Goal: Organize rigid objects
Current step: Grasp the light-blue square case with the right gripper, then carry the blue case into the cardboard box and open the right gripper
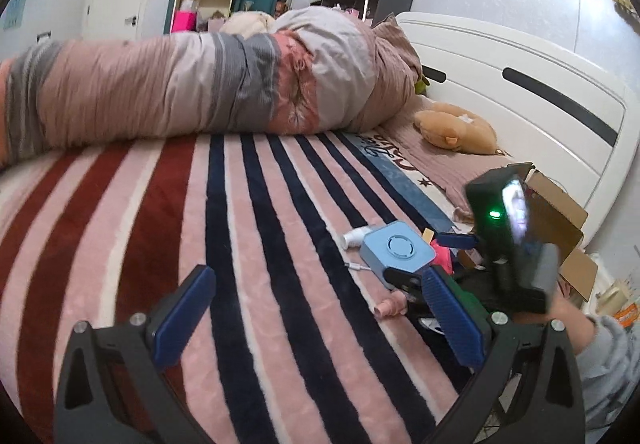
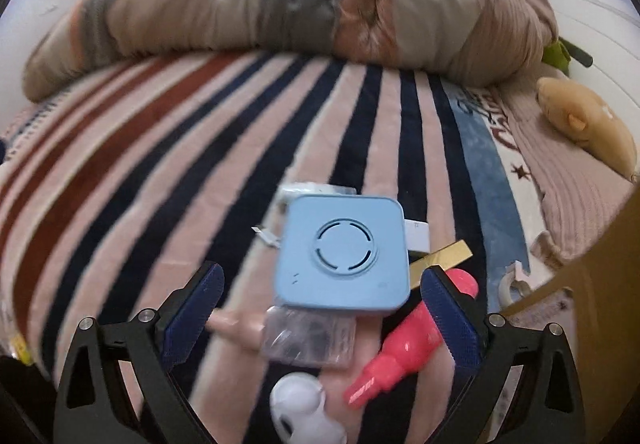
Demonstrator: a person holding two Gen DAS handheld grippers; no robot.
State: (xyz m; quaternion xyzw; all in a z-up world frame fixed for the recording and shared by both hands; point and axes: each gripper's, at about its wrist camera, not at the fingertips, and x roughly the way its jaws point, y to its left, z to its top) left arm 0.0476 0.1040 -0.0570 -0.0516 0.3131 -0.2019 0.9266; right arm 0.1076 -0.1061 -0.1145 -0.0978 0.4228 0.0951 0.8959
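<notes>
A pile of small items lies on the striped blanket [image 2: 168, 148]. On top is a light blue square box [image 2: 344, 252] with a round vent. Around it lie a clear plastic packet [image 2: 312, 340], a coral-pink plastic piece [image 2: 404, 352], a white earbud case [image 2: 304, 412], a beige peg [image 2: 236, 328] and a gold strip [image 2: 440, 258]. My right gripper [image 2: 324, 296] is open, its blue pads on either side of the box's near edge without pressing on it. My left gripper [image 1: 316, 308] is open over bare blanket, left of the blue box [image 1: 398, 250] and a white tube [image 1: 356, 236].
A rolled quilt [image 1: 200, 92] lies across the far side of the bed. A tan plush toy [image 1: 456, 128] sits by the white headboard [image 1: 520, 56]. An open cardboard box [image 1: 560, 212] stands at the right, behind the right-hand device [image 1: 508, 236].
</notes>
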